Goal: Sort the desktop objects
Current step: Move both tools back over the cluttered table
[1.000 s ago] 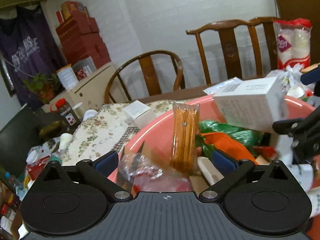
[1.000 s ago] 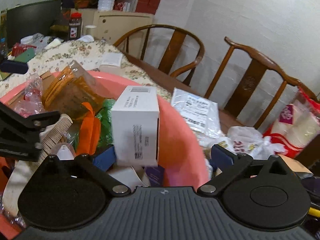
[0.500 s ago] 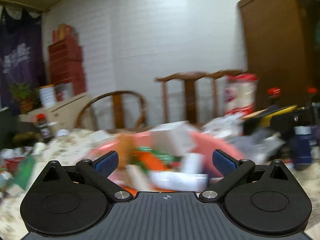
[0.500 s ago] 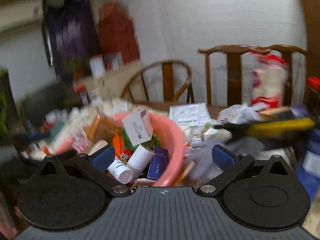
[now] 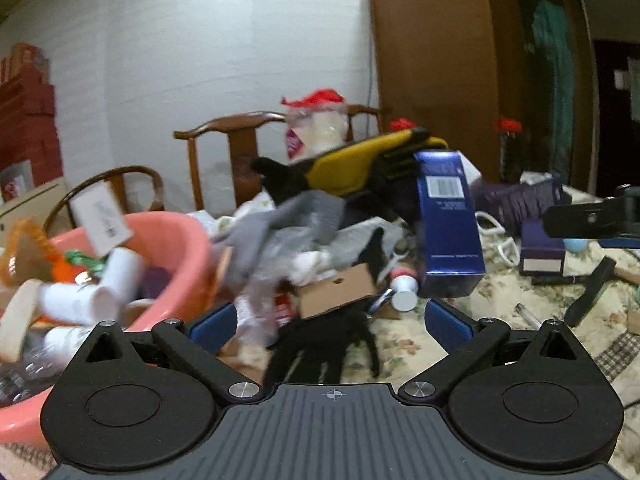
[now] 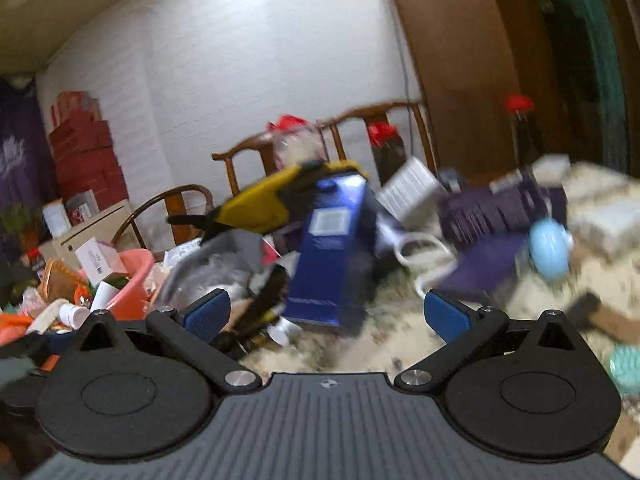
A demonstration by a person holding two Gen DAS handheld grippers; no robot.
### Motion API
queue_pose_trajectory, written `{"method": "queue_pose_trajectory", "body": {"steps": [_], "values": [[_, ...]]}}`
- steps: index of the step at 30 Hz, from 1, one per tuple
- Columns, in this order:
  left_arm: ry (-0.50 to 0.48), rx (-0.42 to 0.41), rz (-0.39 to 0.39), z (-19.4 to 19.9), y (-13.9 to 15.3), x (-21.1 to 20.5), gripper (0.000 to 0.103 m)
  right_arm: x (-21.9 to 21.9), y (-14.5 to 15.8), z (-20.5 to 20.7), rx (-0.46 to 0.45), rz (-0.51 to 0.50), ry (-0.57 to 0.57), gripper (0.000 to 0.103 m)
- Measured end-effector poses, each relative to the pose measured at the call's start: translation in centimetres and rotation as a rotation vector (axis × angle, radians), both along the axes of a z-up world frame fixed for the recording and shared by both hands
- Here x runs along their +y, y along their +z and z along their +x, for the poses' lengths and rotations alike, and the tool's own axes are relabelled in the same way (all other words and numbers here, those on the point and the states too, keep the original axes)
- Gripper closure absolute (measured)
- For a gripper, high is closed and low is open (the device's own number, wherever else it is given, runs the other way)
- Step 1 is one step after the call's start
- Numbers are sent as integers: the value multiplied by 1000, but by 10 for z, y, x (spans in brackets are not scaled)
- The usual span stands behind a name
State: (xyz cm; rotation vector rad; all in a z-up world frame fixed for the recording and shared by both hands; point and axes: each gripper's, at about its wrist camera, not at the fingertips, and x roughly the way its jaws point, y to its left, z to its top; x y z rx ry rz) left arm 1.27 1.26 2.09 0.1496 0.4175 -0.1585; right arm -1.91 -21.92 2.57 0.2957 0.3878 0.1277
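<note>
A floral-clothed table [image 5: 500, 312] carries a pink basin [image 5: 180, 248], blue box [image 5: 448, 216], black glove [image 5: 324, 344] and purple box [image 5: 540, 248].

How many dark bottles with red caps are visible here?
2: first bottle behind the blue box, second bottle farther right, before the wooden cabinet. Clutter may hide more.

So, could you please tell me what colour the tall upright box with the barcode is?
Dark blue; the tall box shows best in the left wrist view.

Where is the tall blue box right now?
The tall blue box stands tilted on the floral tablecloth, right of the pink basin, with a yellow-and-black tool behind it.
</note>
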Motion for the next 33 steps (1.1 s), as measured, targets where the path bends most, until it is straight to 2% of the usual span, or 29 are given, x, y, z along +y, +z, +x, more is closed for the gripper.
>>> {"method": "queue_pose_trajectory", "body": {"steps": [4, 7, 10, 13, 16, 18, 21, 24, 26, 28, 31, 33], "values": [[2, -20, 89, 23, -2, -19, 0, -15, -6, 16, 55, 44, -32, 0], [4, -17, 126, 35, -6, -25, 0, -15, -8, 42, 111, 63, -37, 0], [-44, -27, 163, 48, -10, -33, 0, -2, -8, 72, 158, 17, -47, 0], [-62, -23, 226, 60, -18, -40, 0, 12, -10, 98, 179, -59, -88, 0], [-56, 0, 249, 75, -30, -40, 0, 21, -20, 124, 218, -95, -106, 0], [-32, 36, 248, 87, -37, -37, 0, 26, -28, 137, 239, -118, -131, 0], [-22, 98, 235, 100, -49, -29, 0, 30, -35, 144, 202, -90, -97, 0], [-13, 176, 208, 113, -62, -23, 1, 36, -38, 148, 183, -105, -80, 0], [-17, 192, 162, 116, -64, -16, 1, 38, -36, 144, 165, -130, -99, 0], [-11, 198, 150, 117, -64, -12, 1, 33, -36, 132, 127, -135, -135, 0], [-8, 201, 135, 119, -65, -9, 0, 18, -33, 121, 93, -67, -180, 0], [-3, 200, 130, 118, -66, -7, 2, 13, -34, 124, 110, -33, -212, 0]]}}
